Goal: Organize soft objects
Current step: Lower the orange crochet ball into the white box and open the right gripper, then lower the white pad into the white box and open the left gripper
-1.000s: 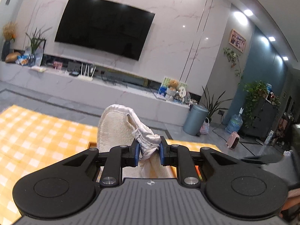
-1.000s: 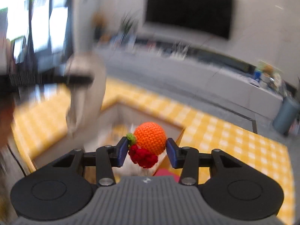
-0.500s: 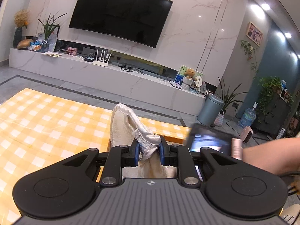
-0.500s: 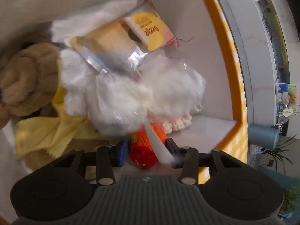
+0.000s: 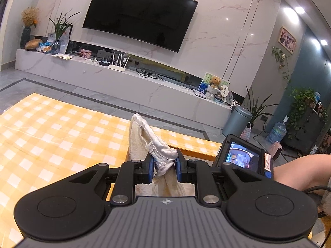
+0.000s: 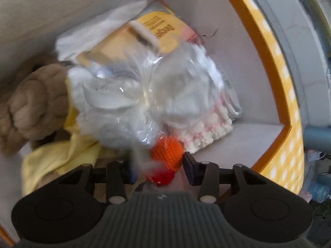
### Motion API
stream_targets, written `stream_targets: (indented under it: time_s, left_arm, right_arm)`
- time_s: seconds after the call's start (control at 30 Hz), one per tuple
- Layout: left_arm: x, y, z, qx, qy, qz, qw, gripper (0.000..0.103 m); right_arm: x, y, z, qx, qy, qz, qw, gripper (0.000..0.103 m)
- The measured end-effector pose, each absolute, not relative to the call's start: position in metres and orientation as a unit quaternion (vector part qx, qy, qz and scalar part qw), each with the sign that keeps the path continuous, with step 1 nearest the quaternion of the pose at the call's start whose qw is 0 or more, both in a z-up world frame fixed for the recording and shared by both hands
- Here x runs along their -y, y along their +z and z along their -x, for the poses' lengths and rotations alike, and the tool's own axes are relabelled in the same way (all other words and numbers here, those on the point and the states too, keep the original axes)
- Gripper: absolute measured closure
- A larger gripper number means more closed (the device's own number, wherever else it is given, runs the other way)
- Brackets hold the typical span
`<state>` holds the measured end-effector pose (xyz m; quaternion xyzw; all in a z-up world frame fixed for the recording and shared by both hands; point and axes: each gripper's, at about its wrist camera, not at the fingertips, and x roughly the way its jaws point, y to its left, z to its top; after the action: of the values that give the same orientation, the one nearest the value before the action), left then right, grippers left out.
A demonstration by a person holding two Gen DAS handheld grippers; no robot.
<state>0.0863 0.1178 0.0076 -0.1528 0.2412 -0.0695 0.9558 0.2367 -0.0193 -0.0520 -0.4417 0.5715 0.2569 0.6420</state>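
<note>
The crochet orange [image 6: 168, 152], with a red knit bit [image 6: 160, 177] below it, sits between the right claw's [image 6: 158, 168] half-open pads, low inside the white-walled box [image 6: 248, 66]. Whether both pads press it is blurred; the right pad touches it. A clear bag of white fluff [image 6: 149, 99] crowds it from above, with a pink-white knit [image 6: 209, 128], a yellow packet [image 6: 157, 33], a yellow cloth [image 6: 55, 159] and tan yarn [image 6: 31, 103] around. The left claw [image 5: 164, 166] is clamped on a cream cloth [image 5: 142, 138] that stands upright above the checked cover [image 5: 51, 128], its long axis vertical.
</note>
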Motion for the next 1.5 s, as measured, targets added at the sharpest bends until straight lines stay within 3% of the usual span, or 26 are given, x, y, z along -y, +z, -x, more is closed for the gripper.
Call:
stream_targets:
  time_s: [0.07, 0.13, 0.17, 0.33, 0.73, 0.9, 1.07, 1.37, 1.4, 1.47, 1.5]
  left_arm:
    - [-0.117, 0.009, -0.087, -0.241, -0.069, 0.15, 0.956, 0.08]
    - [-0.117, 0.009, -0.087, -0.242, -0.068, 0.151, 0.956, 0.08]
    - [-0.117, 0.009, -0.088, -0.244, -0.066, 0.152, 0.955, 0.08]
    - [-0.115, 0.009, -0.086, -0.246, -0.064, 0.15, 0.956, 0.08]
    - [-0.108, 0.008, -0.102, -0.249, -0.089, 0.145, 0.954, 0.08]
    - [-0.099, -0.008, -0.125, -0.254, -0.135, 0.154, 0.945, 0.08]
    - [-0.092, -0.023, -0.147, -0.265, -0.147, 0.16, 0.939, 0.08]
    - [-0.096, -0.04, -0.152, -0.34, -0.095, 0.159, 0.922, 0.075]
    - [-0.097, -0.038, -0.149, -0.339, -0.092, 0.158, 0.923, 0.073]
    - [-0.098, -0.035, -0.145, -0.344, -0.075, 0.143, 0.925, 0.05]
    - [-0.098, -0.033, -0.142, -0.348, -0.066, 0.131, 0.926, 0.027]
  right_arm:
    - [0.018, -0.058, -0.233, -0.567, 0.247, 0.457, 0.64, 0.053]
    - [0.016, -0.061, -0.223, -0.559, 0.247, 0.473, 0.634, 0.024]
    - [0.015, -0.06, -0.221, -0.548, 0.242, 0.484, 0.638, 0.016]
    - [0.027, -0.026, -0.205, -0.523, 0.245, 0.457, 0.677, 0.006]
    - [0.082, 0.064, -0.173, -0.37, 0.18, 0.32, 0.853, 0.003]
    - [0.102, 0.045, -0.179, -0.376, 0.185, 0.243, 0.875, 0.003]
    - [0.097, 0.014, -0.182, -0.374, 0.201, 0.268, 0.865, 0.003]
    - [0.095, 0.012, -0.185, -0.373, 0.213, 0.252, 0.867, 0.003]
    - [0.093, 0.012, -0.185, -0.374, 0.213, 0.253, 0.866, 0.003]
    - [0.09, 0.012, -0.184, -0.375, 0.209, 0.259, 0.865, 0.003]
    - [0.088, 0.012, -0.183, -0.376, 0.208, 0.263, 0.864, 0.003]
